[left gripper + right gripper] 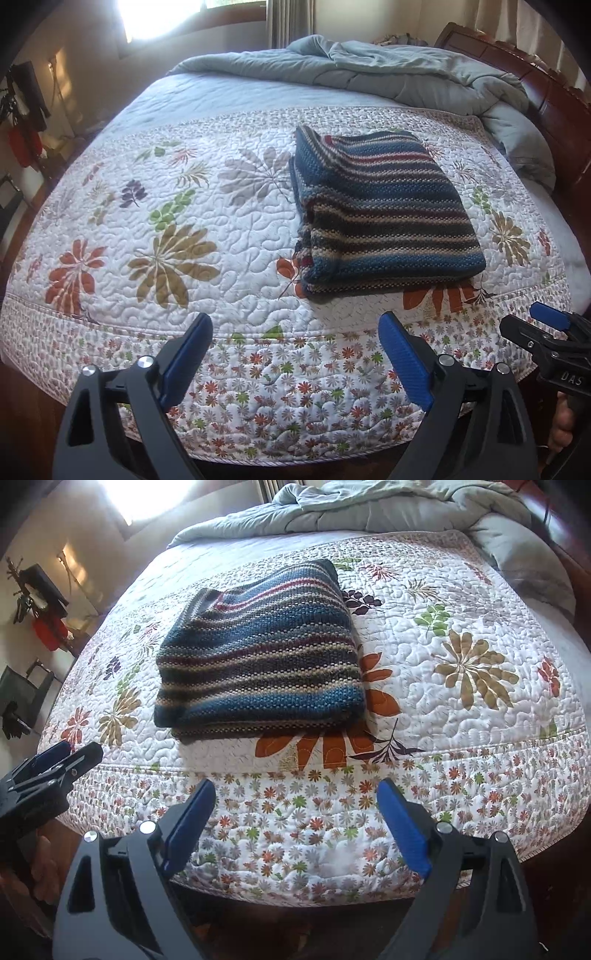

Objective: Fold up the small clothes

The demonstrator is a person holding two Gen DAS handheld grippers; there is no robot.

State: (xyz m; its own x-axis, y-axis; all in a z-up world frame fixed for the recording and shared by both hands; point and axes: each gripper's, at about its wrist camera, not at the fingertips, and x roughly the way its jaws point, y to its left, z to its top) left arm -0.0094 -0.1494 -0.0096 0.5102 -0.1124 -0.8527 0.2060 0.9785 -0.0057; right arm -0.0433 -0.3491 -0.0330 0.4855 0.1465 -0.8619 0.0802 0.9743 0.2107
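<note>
Lettering "DAS" shows on the right gripper (546, 321) body. From left: left gripper (295, 325) spread wide, empty; 1 folded striped sweater (380, 214) flat on the floral quilt (166, 229); right gripper likewise wide, empty. 2 grippers hover apart from it.

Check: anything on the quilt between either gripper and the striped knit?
Nothing visible. Only bare floral quilt lies between the open left gripper and the folded striped knit, and likewise for the open right gripper. The grey duvet is bunched beyond it.
</note>
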